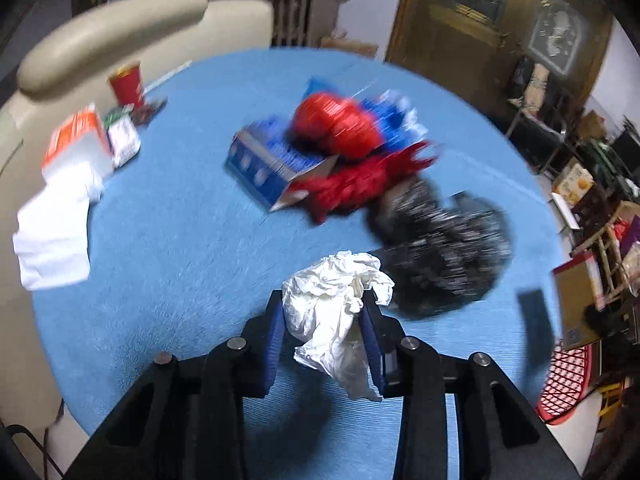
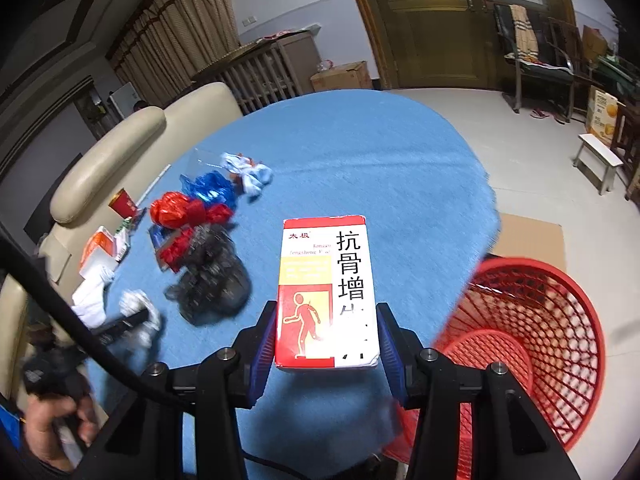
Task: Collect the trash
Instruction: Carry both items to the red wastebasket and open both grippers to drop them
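The left tool [image 1: 324, 316] is clenched on a crumpled tissue [image 1: 336, 304] whose loose tail could slip free. The right tool [image 2: 326, 320] grips a medicine box [image 2: 326, 292] above the tabletop [image 2: 360, 168]; only its view shows the red basket [image 2: 532, 344] fully, at the near right.

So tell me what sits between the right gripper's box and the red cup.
In the right wrist view, crumpled black, red and blue bags lie on the blue cloth between the box and the red cup.
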The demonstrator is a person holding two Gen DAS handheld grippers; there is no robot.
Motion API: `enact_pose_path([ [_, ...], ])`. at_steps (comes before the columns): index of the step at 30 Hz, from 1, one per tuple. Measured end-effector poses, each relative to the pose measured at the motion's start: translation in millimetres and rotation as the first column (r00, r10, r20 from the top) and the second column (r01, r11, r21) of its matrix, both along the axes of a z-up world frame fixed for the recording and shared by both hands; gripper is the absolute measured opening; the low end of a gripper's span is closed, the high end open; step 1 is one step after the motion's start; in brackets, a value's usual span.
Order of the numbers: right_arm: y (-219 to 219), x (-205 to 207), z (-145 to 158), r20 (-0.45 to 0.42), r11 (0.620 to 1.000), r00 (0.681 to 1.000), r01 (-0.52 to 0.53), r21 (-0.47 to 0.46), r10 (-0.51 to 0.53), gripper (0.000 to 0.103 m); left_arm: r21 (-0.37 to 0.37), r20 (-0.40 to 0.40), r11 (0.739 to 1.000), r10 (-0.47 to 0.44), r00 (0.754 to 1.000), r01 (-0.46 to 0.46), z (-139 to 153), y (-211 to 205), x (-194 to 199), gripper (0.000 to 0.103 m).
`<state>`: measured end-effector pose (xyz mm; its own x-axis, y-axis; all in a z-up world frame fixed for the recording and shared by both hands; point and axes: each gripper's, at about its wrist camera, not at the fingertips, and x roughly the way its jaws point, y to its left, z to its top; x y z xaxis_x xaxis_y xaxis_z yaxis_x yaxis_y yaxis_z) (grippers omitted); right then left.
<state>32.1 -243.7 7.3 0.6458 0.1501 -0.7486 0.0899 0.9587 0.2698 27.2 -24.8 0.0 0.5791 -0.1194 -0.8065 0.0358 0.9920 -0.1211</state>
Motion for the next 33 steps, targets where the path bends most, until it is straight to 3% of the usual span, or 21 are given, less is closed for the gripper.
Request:
enact_pose_path([
  [7,-47.7,-40.7,-6.0,-0.019,0.994,0.993,0.112,-0.017,-0.113,0.05,-0.04,0.105,0.985,-0.164,0.981,0.169,41.9,-57.8,-21.7,0.038],
  [14,-94.3,-68.7,-0.8,-0.005,0.974,0.976,0.217,-0.068,-0.218,0.05,-0.051,0.135,0.924,-0.37,0.919,0.379,61.7,-141.8,-30.8,0.038],
  [21,-128.6,-81.0,-19.4,-0.043,0.957,0.957,0.282,-0.073,-0.286,0.051,-0.026,0.127,0.867,-0.491,0.862,0.498,58.8,-208.7,-30.7,0.038],
  [23,-133.1,-81.2,-24.5,-0.059,0.955,0.954,0.289,-0.074,-0.293,0.052,-0.026,0.118,0.855,-0.512,0.851,0.518,56.9,-223.4,-29.7,0.038],
  [25,-137.9,-82.2,-28.4,-0.07,0.955,0.953,0.291,-0.061,-0.295,0.065,-0.026,0.112,0.846,-0.527,0.842,0.533,56.5,-236.5,-33.6,0.038],
  [26,-139.8,-83.9,-29.1,-0.066,0.952,0.951,0.3,-0.061,-0.303,0.066,-0.023,0.108,0.842,-0.534,0.838,0.54,55.1,-242.5,-33.7,0.038],
  [33,-161.6,-98.7,-23.2,-0.036,0.932,0.932,0.36,-0.038,-0.361,0.067,-0.007,0.069,0.811,-0.583,0.809,0.585,42.0,-279.0,-35.6,0.038],
])
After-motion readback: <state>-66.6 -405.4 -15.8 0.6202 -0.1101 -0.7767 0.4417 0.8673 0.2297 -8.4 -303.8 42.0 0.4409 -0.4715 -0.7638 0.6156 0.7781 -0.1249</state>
